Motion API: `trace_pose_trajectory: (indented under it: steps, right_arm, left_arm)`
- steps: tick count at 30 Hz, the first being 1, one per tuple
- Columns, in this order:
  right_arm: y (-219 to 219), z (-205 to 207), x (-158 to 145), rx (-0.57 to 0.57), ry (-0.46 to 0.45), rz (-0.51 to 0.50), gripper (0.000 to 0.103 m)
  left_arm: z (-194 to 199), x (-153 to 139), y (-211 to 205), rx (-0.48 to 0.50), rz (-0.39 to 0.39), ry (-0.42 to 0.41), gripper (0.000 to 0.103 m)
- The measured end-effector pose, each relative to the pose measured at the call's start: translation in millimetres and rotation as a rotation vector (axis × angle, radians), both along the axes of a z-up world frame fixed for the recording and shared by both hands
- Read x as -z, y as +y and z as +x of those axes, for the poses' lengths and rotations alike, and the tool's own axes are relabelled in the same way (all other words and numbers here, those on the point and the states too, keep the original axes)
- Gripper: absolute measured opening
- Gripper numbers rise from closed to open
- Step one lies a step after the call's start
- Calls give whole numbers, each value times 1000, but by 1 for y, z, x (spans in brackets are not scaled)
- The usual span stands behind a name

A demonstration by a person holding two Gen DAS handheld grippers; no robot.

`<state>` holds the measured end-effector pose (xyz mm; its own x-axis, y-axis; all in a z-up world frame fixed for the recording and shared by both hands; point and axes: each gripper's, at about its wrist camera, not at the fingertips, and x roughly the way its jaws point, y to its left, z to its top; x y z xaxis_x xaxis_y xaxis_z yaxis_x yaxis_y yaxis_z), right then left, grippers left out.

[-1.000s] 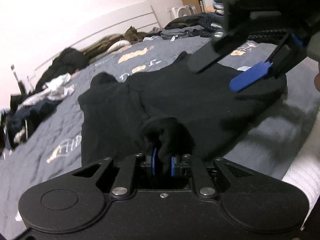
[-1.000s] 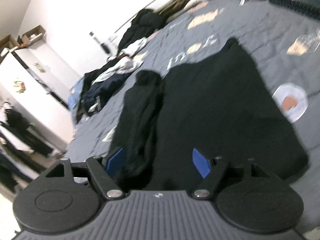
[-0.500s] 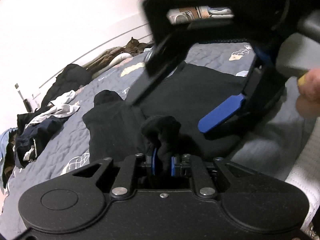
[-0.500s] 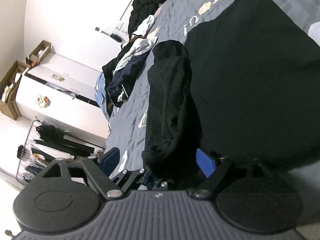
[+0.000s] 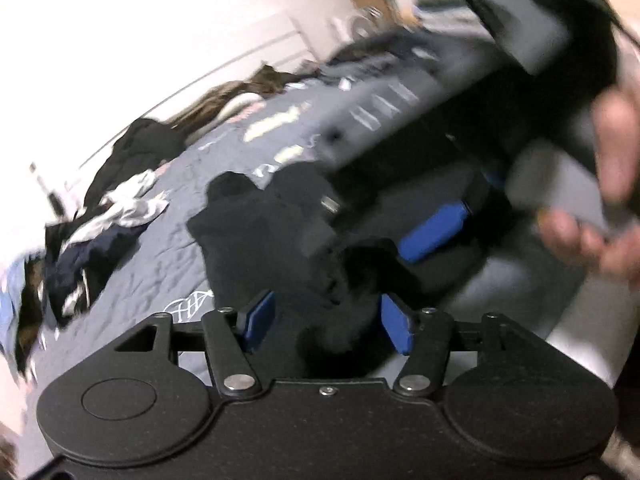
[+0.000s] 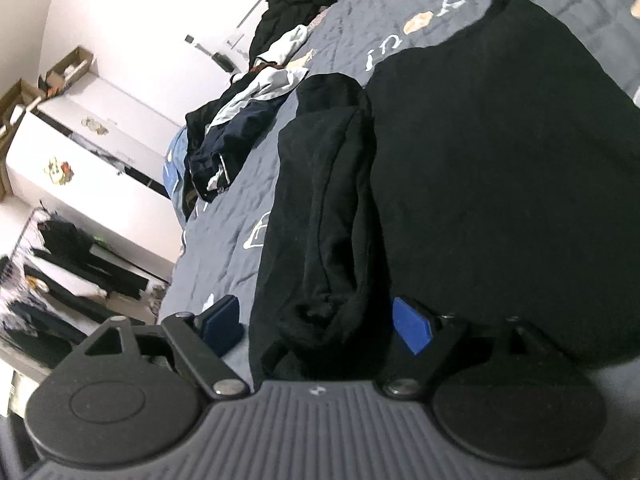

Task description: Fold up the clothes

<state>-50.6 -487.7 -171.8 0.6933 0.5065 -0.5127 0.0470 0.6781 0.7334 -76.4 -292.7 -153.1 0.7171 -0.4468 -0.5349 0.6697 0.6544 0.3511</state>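
Left wrist view, blurred by motion. Far left: a heap of mixed clothes [image 5: 100, 232] on the grey quilted bedspread [image 5: 160, 276]. Centre: the black garment [image 5: 256, 248], lying on the bedspread, with 1 bunched end reaching toward the lower centre of the frame. Lower centre: the left gripper [image 5: 328, 322], whose jaws have just been opening; its 2 blue pads stand spread, with the bunched black cloth between them but not pinched. Upper right: the right gripper [image 5: 404, 220] crosses the frame, 1 blue pad visible above the garment, and at the far right a hand [image 5: 600, 216] grips its handle.

Right wrist view. Upper left: a white cabinet [image 6: 80, 160] against the wall. Left of centre: the clothes heap [image 6: 236, 120]. Centre: the folded-in sleeve [image 6: 324, 216] of the black garment [image 6: 500, 168], which fills the right half of the frame. Lower centre: the right gripper [image 6: 316, 322], pads spread wide on either side of the sleeve's end; whether they touch the cloth cannot be told.
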Motion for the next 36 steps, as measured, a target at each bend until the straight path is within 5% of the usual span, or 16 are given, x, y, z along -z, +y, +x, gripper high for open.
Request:
trace_pose_trajectory:
  steps: [3, 7, 9, 11, 14, 20, 25, 30, 34, 36]
  right_arm:
    - [9, 1, -1, -12, -10, -55, 83]
    - [22, 2, -3, -17, -38, -144, 82]
    - [22, 5, -1, -14, -38, -158, 74]
    - [20, 8, 3, -5, -17, -160, 55]
    - [13, 9, 7, 13, 5, -130, 28]
    - [5, 5, 6, 30, -4, -78, 16]
    - [-6, -3, -7, 59, -46, -31, 15]
    - [-12, -8, -5, 65, -25, -33, 21]
    - [0, -11, -10, 15, -55, -137, 56]
    - [8, -10, -9, -9, -70, -174, 63]
  left_arm:
    - [17, -5, 11, -79, -120, 75, 58]
    - [26, -11, 18, -109, -158, 123, 62]
    - [21, -17, 19, -31, -103, 189, 61]
    - [10, -22, 27, 32, -90, 196, 63]
    - [16, -24, 48, -9, -198, 262, 65]
    - [46, -39, 83, -162, -453, 341, 69]
    - [61, -42, 104, -297, -564, 382, 69]
    - [67, -41, 102, -336, -550, 386, 69]
    - [67, -39, 100, -332, -533, 385, 69]
    - [68, -36, 98, -330, -526, 383, 69]
